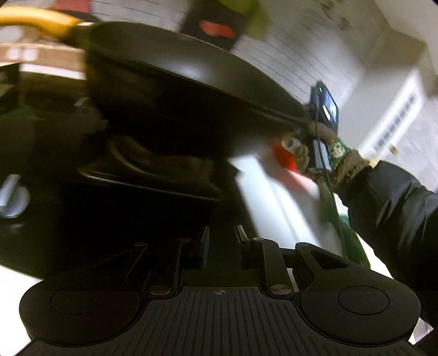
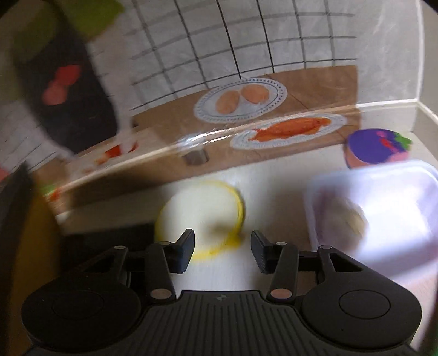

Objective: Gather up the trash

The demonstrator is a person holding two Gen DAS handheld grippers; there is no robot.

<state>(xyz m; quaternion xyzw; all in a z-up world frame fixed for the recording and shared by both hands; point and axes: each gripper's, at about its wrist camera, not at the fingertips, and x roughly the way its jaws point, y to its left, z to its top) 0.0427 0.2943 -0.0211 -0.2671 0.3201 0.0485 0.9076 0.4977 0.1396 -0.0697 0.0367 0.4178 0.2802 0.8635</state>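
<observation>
In the left wrist view a large black bin (image 1: 153, 115) with a domed lid and a yellow handle (image 1: 41, 22) fills the frame and stays sharp against the smeared background. My left gripper (image 1: 222, 241) is shut on its dark lower edge, with only a narrow gap between the pads. In the right wrist view my right gripper (image 2: 222, 246) stands open above the white tabletop with nothing between its fingers. Just beyond it lies a white disc with a yellow rim (image 2: 199, 213). A brownish scrap (image 2: 353, 219) rests in a clear plastic tub (image 2: 397, 191) to the right.
A purple-lidded cup (image 2: 375, 148) stands behind the tub. A poster of plated food (image 2: 246, 101) covers the tiled wall, beside a black hanging bag with red marks (image 2: 68, 90). A person's gloved hand and dark sleeve (image 1: 342, 156) show at the right of the left wrist view.
</observation>
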